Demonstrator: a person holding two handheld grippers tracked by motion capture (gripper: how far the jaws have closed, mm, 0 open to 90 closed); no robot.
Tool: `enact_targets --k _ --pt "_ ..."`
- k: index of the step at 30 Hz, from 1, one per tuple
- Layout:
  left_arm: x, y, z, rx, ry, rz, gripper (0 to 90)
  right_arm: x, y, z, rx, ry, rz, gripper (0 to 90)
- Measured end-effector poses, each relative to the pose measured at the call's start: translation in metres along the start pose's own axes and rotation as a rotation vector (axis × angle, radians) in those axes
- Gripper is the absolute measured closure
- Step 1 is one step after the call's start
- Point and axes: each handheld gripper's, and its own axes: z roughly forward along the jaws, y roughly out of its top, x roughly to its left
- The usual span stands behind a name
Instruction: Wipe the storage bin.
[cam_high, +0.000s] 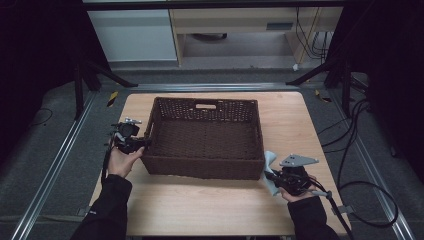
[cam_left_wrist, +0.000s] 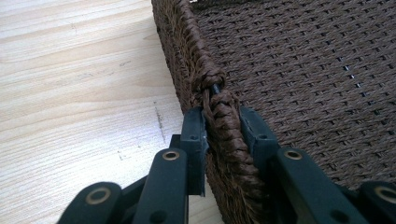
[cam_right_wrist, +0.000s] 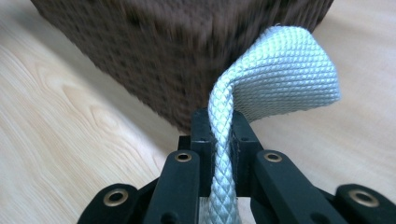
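Two grips, one per hand. Left gripper (cam_left_wrist: 219, 135): jaws clamped across the braided left rim of the empty wicker basket (cam_high: 205, 170), one jaw outside the wall, one inside, steadying it on the table (cam_high: 200, 205). Right gripper (cam_right_wrist: 222, 135): jaws pressed together on a pale woven cloth (cam_right_wrist: 280, 79), which runs lengthwise up between them and flops over to the right. Key relation: the cloth hangs just outside the basket's near right corner, so the basket's opening lies up and leftward from the right jaws; a lift over the rim would probably follow
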Motion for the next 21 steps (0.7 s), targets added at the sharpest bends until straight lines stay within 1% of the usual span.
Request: enact_targets --k 1,4,5,6,8,10,12,13,14,15,17,18,21 --pt "0.000 0.000 0.000 0.001 0.001 0.001 73.2 0.000 0.000 0.000 0.000 0.000 0.000 83.8" --pt "0.000 0.000 0.000 0.002 0.002 0.003 73.2 -0.001 -0.004 0.009 0.044 -0.005 0.009 83.8" --pt "0.000 0.000 0.000 0.001 0.003 0.004 73.2 0.000 -0.007 0.014 0.064 0.004 0.011 83.8" --pt "0.000 0.000 0.000 0.001 0.003 0.003 73.2 0.000 -0.007 0.014 0.064 0.004 0.011 83.8" --pt "0.000 0.000 0.000 0.001 0.001 0.002 73.2 0.000 -0.008 0.018 0.088 0.002 0.016 83.8" --pt "0.000 0.000 0.000 0.003 0.001 0.003 73.2 -0.001 -0.009 0.020 0.092 0.007 0.020 83.8" --pt "0.000 0.000 0.000 0.002 -0.001 0.002 73.1 -0.003 -0.007 0.017 0.072 0.000 0.028 83.8" --pt "0.000 0.000 0.000 0.003 -0.001 0.003 73.1 -0.006 -0.005 0.010 0.039 -0.024 0.041 83.7" --pt "0.000 0.000 0.000 0.002 0.000 0.006 73.1 -0.006 -0.005 0.010 0.039 -0.024 0.041 83.7" --pt "0.000 0.000 0.000 0.002 0.001 0.007 73.1 -0.009 -0.005 0.006 0.017 -0.035 0.049 83.7" --pt "0.000 0.000 0.000 0.002 0.001 0.006 73.2 -0.014 -0.003 -0.001 -0.025 -0.067 0.063 83.7" --pt "0.000 0.000 0.000 0.003 0.001 0.006 73.2 -0.018 -0.003 -0.005 -0.046 -0.088 0.078 83.7" --pt "0.000 0.000 0.000 0.003 0.001 0.007 73.2 -0.032 -0.004 -0.013 -0.079 -0.148 0.104 83.7"
